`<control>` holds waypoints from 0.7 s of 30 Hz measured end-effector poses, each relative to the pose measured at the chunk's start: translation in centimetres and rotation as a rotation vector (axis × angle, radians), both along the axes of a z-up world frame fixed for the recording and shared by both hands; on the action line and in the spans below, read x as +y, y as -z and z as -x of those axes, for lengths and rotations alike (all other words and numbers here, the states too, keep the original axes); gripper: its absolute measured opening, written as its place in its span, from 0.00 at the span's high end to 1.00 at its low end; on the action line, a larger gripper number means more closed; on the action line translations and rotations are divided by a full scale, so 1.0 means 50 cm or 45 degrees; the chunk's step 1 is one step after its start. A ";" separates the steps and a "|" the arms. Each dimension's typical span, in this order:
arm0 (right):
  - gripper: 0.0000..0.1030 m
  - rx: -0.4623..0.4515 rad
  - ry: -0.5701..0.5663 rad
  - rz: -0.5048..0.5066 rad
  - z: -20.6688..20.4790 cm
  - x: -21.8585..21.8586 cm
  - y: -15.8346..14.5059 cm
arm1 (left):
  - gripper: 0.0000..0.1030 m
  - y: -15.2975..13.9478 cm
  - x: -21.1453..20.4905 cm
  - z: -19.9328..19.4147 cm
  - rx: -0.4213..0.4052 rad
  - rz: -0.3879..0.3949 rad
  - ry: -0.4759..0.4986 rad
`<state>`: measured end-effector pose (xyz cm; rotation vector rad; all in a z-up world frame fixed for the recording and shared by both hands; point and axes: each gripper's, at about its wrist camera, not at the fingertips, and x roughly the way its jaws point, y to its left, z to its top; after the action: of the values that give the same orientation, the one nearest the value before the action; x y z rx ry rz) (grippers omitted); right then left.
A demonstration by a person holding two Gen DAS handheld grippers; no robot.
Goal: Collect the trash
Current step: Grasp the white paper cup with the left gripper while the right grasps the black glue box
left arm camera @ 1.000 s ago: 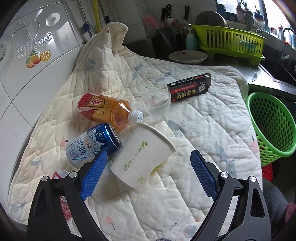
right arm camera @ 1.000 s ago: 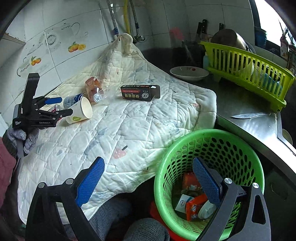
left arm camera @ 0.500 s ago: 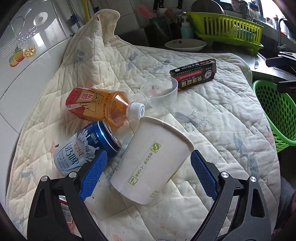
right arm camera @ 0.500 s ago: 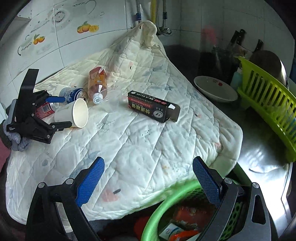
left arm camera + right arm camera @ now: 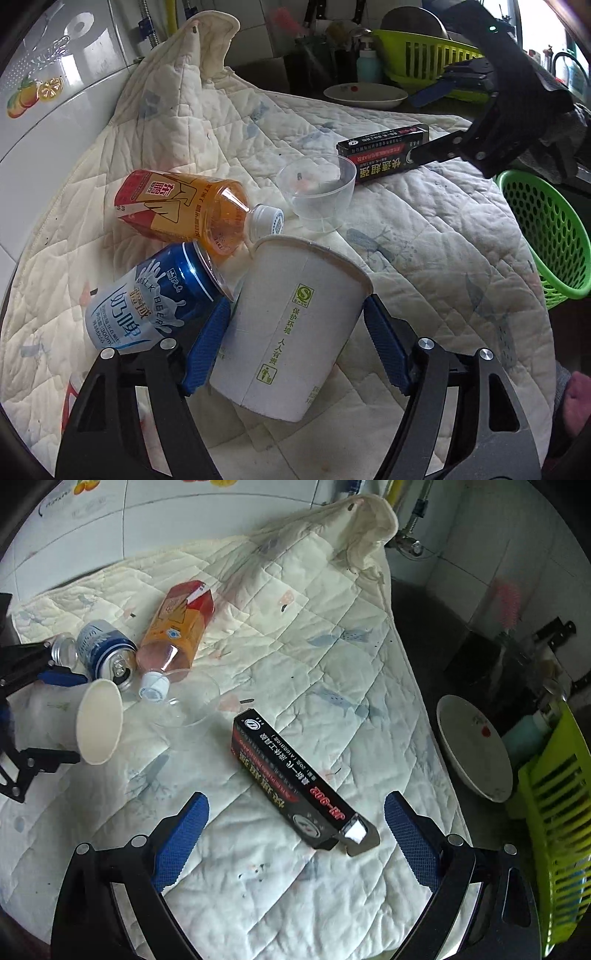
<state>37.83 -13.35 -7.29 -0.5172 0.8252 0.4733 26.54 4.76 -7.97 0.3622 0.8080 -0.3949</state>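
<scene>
A white paper cup (image 5: 291,325) lies on its side on the quilted cloth (image 5: 424,236). My left gripper (image 5: 295,347) has closed its blue pads onto the cup's sides. Next to it lie a blue milk-beer can (image 5: 147,299), an orange tea bottle (image 5: 184,210) and a clear plastic cup (image 5: 317,192). A black carton (image 5: 295,779) lies between the fingers of my open right gripper (image 5: 295,838), which hovers just above it. The right wrist view also has the paper cup (image 5: 92,723), can (image 5: 107,657) and bottle (image 5: 177,627).
A green trash basket (image 5: 546,229) stands off the cloth's right edge. A white dish (image 5: 472,746), a green dish rack (image 5: 554,812) and a knife block sit on the dark counter behind. Tiled wall runs along the left.
My left gripper moved forward and closed on the paper cup. My right gripper swung from the green basket over to the black carton.
</scene>
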 end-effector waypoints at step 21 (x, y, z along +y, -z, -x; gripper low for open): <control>0.73 0.140 -0.079 0.104 -0.056 0.052 0.077 | 0.34 -0.003 0.003 0.003 -0.005 0.028 -0.050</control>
<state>40.64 -10.75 -11.15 -0.5974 0.9385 0.5302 26.38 4.90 -7.83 0.3261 0.8050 -0.3660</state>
